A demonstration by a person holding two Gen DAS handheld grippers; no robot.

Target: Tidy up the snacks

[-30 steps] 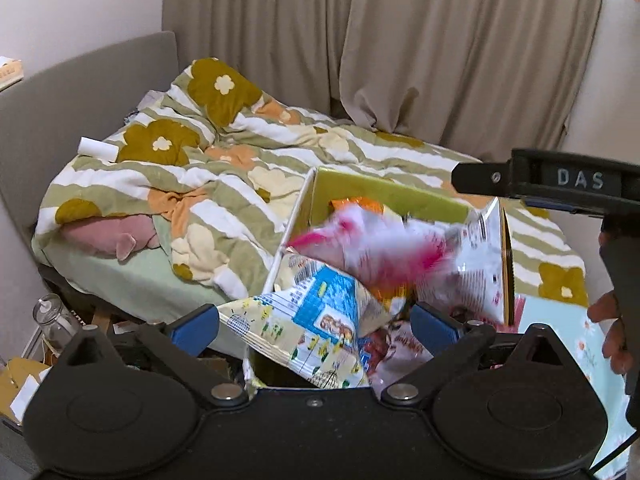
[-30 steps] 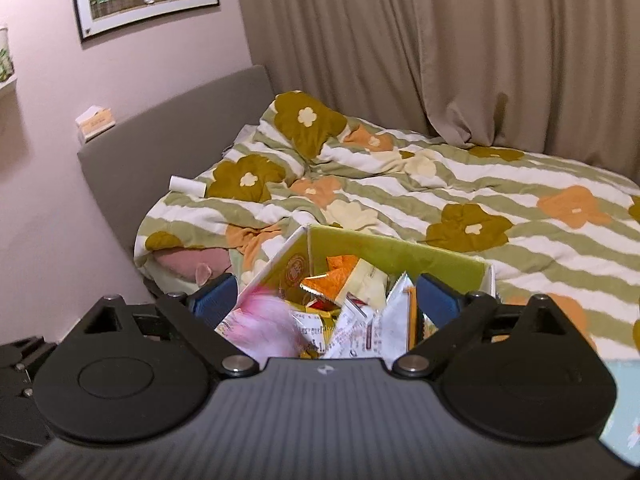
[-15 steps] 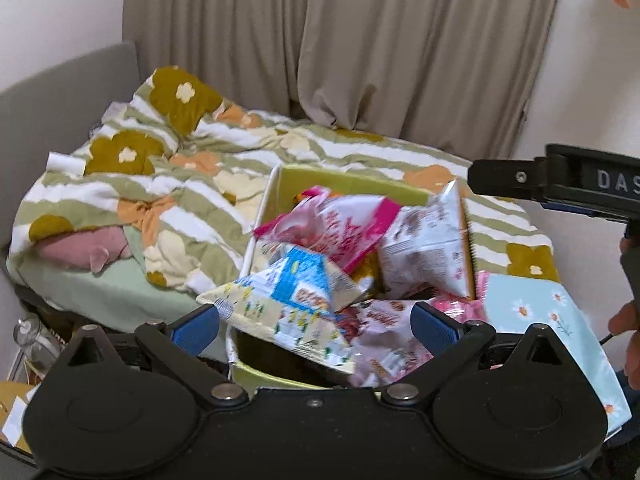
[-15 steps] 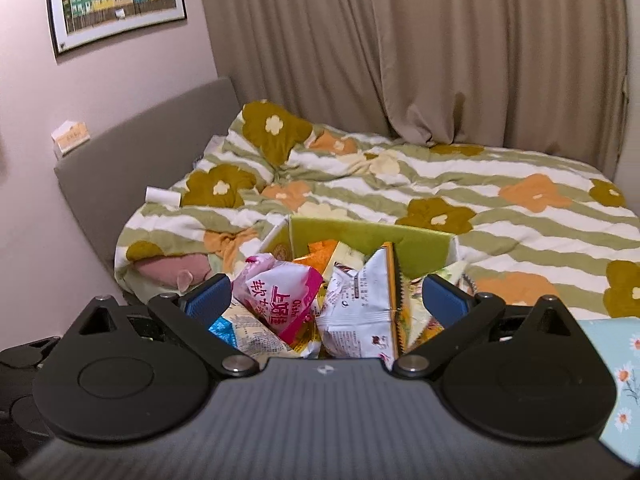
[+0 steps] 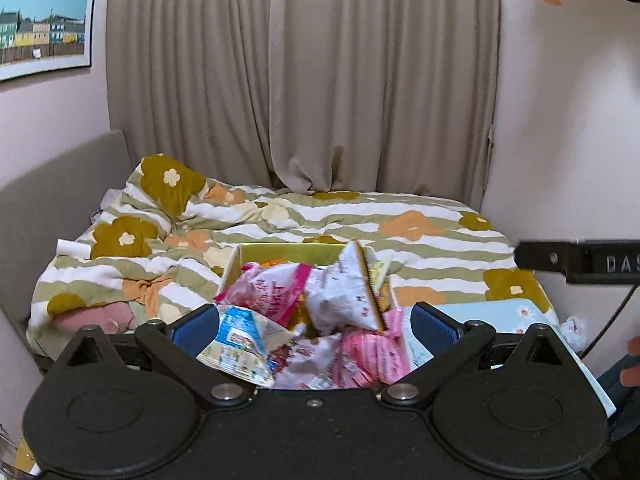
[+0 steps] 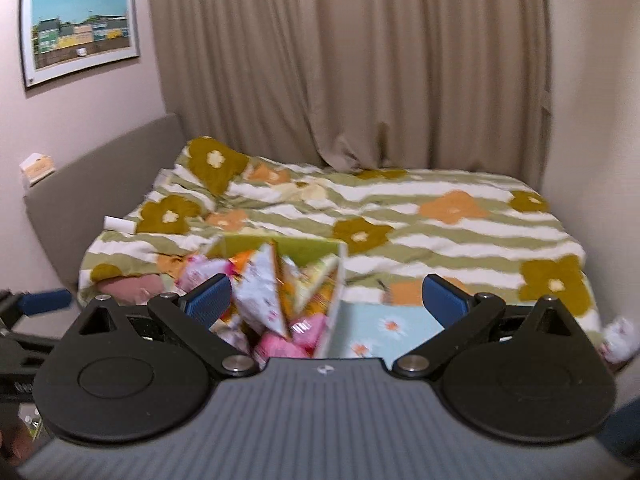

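A yellow-green cardboard box [image 5: 288, 249] sits on the bed, heaped with snack bags: a pink bag [image 5: 268, 292], a white bag [image 5: 344, 300], a blue and yellow bag [image 5: 240, 340] and a pale pink bag [image 5: 368, 356]. The box [image 6: 304, 246] and white bag [image 6: 260, 292] also show in the right wrist view. My left gripper [image 5: 314, 326] is open and empty, held back above the box's near end. My right gripper [image 6: 326, 300] is open and empty, to the right of the box.
The flowered striped quilt [image 5: 420, 224] covers the bed. A light blue daisy-print box [image 5: 500, 316] lies right of the snack box. A small white packet [image 6: 620, 338] lies at the bed's right edge. Curtains [image 5: 360, 80] hang behind, and a grey headboard [image 5: 60, 188] stands at left.
The pink bag dropped into the box and settled on the heap. Both grippers have pulled back and up from the box; the right one has shifted right.
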